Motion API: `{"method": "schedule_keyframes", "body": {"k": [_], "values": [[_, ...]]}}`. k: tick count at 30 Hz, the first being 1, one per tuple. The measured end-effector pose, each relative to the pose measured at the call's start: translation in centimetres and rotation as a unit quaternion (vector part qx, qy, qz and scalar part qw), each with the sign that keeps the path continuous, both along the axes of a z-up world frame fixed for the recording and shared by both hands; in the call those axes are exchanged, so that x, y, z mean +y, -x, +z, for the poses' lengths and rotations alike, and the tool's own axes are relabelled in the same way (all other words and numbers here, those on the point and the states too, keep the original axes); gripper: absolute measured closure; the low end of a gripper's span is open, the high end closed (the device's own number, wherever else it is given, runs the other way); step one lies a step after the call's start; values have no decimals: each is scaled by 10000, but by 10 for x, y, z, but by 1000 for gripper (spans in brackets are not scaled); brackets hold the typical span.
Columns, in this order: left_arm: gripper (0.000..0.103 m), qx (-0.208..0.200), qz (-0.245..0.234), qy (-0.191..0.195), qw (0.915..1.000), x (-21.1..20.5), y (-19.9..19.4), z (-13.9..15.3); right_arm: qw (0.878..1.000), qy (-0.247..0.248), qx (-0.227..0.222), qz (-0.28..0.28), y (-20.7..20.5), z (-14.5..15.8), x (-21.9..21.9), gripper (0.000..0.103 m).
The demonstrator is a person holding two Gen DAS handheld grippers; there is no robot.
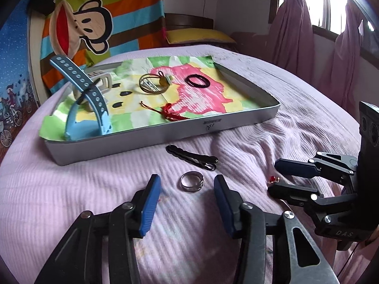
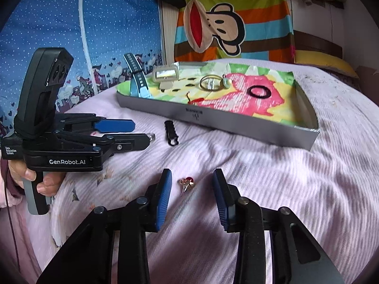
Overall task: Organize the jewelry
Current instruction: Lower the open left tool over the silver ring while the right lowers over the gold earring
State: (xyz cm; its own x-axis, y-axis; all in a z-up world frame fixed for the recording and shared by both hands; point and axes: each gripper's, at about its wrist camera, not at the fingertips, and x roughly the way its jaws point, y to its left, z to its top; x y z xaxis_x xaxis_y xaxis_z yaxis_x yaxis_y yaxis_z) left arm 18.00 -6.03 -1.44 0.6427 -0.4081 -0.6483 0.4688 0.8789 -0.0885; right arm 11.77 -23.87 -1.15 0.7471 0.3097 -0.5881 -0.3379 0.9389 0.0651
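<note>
Two pickups lined up on the bed

Left gripper (image 1: 187, 184) open — ring (image 1: 191, 181) lies between its fingers; right gripper (image 2: 190, 184) open likewise, earring (image 2: 187, 182) between, pin pointing back toward it.

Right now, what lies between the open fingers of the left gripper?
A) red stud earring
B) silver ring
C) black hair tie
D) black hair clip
B: the silver ring lies on the bedspread between the open fingers of the left gripper; the red stud earring lies between the fingers of the right gripper.
</note>
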Motion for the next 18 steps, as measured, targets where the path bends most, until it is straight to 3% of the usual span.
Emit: {"method": "schedule_keyframes", "body": {"k": [8,18], "values": [[83,296,-68,79,9995,0,-9,-5,9996,-145,241,-51,-6,-8,-4,78],[83,269,-97,-28,9996,-4,-7,-5,9993,-172,319,-54,-6,-11,-3,90]]}}
